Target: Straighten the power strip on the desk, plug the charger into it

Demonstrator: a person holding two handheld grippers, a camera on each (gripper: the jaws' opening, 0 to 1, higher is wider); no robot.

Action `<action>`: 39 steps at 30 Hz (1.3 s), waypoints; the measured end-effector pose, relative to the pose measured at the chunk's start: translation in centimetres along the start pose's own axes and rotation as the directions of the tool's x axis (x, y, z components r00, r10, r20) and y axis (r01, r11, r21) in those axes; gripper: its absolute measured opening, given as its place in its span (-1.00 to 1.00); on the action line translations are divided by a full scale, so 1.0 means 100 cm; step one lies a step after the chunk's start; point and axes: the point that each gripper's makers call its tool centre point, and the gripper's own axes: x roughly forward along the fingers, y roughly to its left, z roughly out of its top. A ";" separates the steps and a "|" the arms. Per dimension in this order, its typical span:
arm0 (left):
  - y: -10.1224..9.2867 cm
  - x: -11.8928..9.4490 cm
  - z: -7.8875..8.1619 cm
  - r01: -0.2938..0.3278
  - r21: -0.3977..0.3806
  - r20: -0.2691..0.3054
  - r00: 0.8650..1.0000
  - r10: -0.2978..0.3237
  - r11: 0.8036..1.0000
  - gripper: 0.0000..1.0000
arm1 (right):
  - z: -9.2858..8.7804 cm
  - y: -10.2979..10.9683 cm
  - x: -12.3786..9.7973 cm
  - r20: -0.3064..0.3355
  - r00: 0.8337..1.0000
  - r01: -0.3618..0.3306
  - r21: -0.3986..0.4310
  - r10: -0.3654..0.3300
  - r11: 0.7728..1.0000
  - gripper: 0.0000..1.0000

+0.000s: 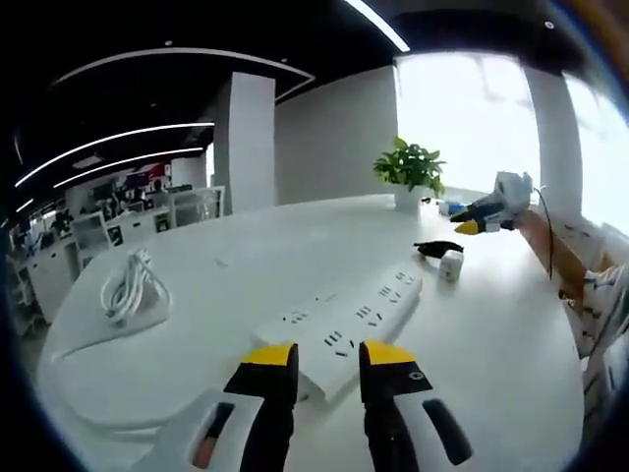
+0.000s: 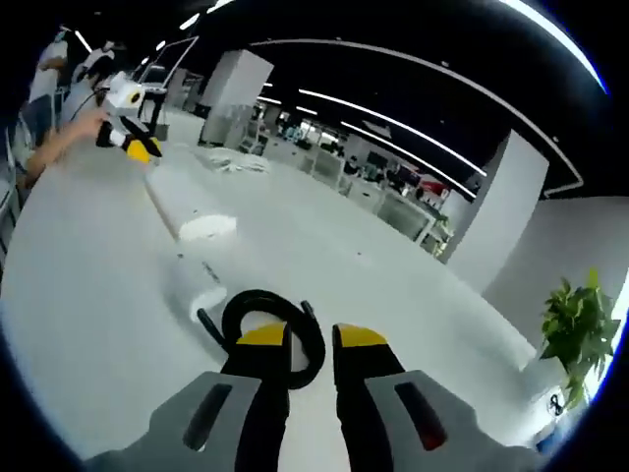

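Here, left hand-held gripper (image 1: 327, 359) over power strip (image 1: 346, 324) (jaws apart), charger (image 2: 204, 296) nearby

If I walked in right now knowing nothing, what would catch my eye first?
A long white power strip lies slanted on the white desk, just ahead of the left gripper. Further back stands a green potted plant. The right gripper hovers by a black looped cable.

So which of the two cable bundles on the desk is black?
The looped black cable lying right at the right gripper tips, beside the white charger. The other coil is white.
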 end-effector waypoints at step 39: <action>-0.014 0.001 -0.001 0.032 0.021 0.002 1.000 -0.032 0.999 -0.49 | 0.023 0.081 0.040 -0.200 0.959 -0.167 0.174 0.201 0.971 -0.78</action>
